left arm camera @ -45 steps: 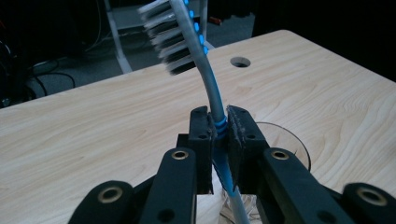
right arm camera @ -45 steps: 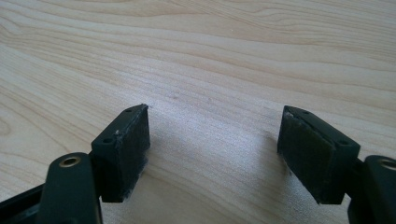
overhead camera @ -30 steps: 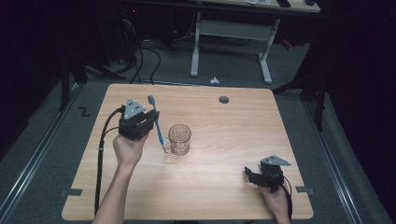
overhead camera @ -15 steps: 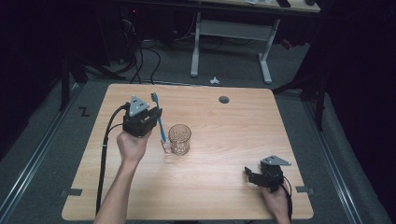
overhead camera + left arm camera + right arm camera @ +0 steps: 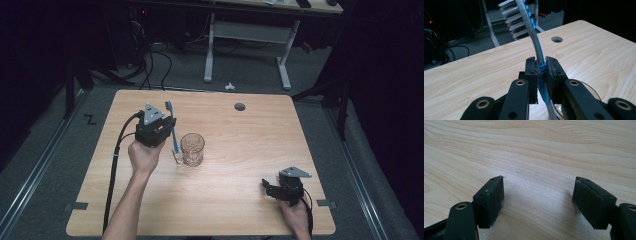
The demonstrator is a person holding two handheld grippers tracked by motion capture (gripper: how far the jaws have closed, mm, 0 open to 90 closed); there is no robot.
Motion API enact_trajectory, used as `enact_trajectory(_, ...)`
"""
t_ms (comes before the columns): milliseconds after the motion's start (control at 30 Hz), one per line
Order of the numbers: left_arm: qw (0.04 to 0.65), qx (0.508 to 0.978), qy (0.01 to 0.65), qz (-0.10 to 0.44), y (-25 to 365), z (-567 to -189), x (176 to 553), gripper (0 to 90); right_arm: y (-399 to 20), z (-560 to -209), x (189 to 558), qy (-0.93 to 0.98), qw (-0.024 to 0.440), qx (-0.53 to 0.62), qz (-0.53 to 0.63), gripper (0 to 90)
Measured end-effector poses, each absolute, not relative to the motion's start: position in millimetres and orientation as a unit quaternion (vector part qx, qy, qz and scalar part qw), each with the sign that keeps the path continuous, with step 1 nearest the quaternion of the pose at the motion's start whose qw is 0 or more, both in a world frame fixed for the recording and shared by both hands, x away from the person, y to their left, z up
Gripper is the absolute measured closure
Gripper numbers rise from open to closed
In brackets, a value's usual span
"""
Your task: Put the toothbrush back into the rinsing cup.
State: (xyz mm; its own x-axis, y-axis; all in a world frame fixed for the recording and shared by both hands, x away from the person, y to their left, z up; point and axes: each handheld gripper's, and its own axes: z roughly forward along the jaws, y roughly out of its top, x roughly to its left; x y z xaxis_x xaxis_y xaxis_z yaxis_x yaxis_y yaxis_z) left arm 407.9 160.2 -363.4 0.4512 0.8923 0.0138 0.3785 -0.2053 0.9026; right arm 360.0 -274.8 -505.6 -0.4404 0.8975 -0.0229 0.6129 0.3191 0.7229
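In the high view my left gripper (image 5: 169, 128) hovers over the left half of the table, shut on a blue and white toothbrush (image 5: 175, 144). The brush stands nearly upright with its bristle head at the top. Its lower end hangs just left of a clear glass mug (image 5: 193, 149), by the mug's handle; I cannot tell if they touch. The left gripper view shows both pads pressed on the toothbrush (image 5: 535, 40) handle, and the mug's rim (image 5: 589, 88) curves below. My right gripper (image 5: 270, 189) rests near the front right of the table, open, with bare wood between its fingers (image 5: 491, 200).
The wooden table (image 5: 250, 150) has a round cable hole (image 5: 240, 106) near its far edge. A cable (image 5: 116, 165) trails from the left gripper along the forearm. Beyond the table stand a white desk frame (image 5: 210, 50) and floor cables.
The left gripper has shifted slightly right toward the mug, and the toothbrush now stands a little more upright. The right gripper has not moved.
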Motion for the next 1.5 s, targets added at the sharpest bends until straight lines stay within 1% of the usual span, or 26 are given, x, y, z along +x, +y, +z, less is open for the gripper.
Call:
enact_trajectory(567, 0.459, 0.734, 0.435, 0.249, 162.3, -370.7, 406.9, 80.2, -274.9, -505.6, 360.0, 0.783, 0.217, 0.482, 0.328, 25.5)
enact_trajectory(1167, 0.448, 0.748, 0.434, 0.227, 162.8, -375.5, 404.1, 79.8, -274.9, -505.6, 360.1, 0.783, 0.217, 0.482, 0.328, 25.5)
enact_trajectory(1500, 0.445, 0.753, 0.43, 0.223, 160.8, -375.8, 401.3, 79.7, -274.9, -505.6, 360.1, 0.783, 0.217, 0.482, 0.328, 25.5)
